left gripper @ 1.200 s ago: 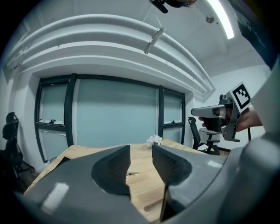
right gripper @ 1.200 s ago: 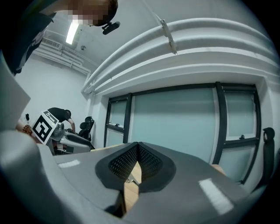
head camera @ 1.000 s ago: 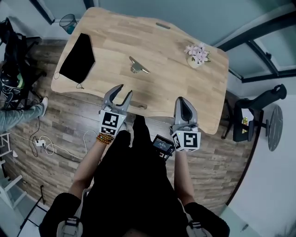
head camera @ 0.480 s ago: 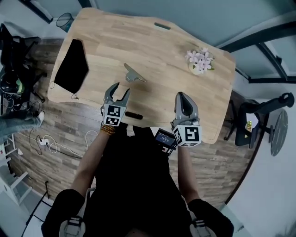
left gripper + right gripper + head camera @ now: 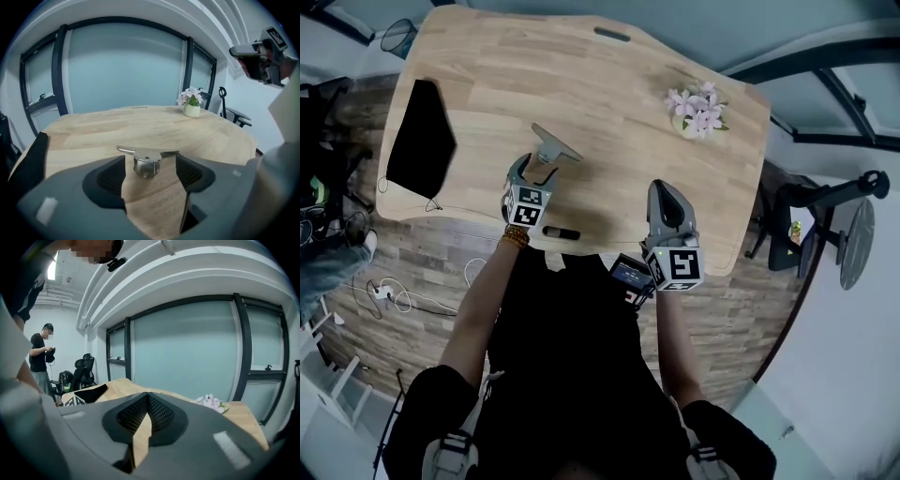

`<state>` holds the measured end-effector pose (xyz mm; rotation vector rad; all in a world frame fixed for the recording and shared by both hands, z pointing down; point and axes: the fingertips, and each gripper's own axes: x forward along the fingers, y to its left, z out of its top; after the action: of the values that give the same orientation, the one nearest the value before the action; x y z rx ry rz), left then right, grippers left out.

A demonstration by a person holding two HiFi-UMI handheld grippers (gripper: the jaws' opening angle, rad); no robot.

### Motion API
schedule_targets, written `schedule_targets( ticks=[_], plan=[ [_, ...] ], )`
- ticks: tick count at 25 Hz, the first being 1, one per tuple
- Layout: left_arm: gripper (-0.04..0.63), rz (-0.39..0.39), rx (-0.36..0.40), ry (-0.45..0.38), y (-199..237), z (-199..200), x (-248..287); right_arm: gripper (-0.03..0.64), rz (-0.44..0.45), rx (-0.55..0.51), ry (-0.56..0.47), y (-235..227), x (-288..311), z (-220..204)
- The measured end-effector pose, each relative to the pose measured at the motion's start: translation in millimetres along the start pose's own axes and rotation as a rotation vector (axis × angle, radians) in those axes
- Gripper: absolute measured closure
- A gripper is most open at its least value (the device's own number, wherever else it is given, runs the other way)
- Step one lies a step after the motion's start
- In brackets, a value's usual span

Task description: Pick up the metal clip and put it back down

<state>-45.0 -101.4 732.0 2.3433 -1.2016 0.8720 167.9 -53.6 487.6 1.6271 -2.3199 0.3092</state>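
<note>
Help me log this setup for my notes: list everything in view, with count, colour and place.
table: one, light wood, middle of the head view
metal clip: one, silver, on the table at the left gripper's jaw tips
mat: one, black, on the table's left part
flower pot: one, pale with pink flowers, on the table's far right part
office chair: one, black, on the floor right of the table
bin: one, dark wire, on the floor by the far left corner
left gripper: grey, jaws apart
right gripper: grey, jaws together, empty
</note>
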Motion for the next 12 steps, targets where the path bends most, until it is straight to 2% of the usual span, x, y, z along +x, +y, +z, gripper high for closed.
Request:
schedule_targets(
  ticks=[12],
  plan=[
    [0.261,-0.019,-0.004,0.064,5,-14,49,0.592,-0.045,0.012,0.05,-15,1,-14]
  ],
)
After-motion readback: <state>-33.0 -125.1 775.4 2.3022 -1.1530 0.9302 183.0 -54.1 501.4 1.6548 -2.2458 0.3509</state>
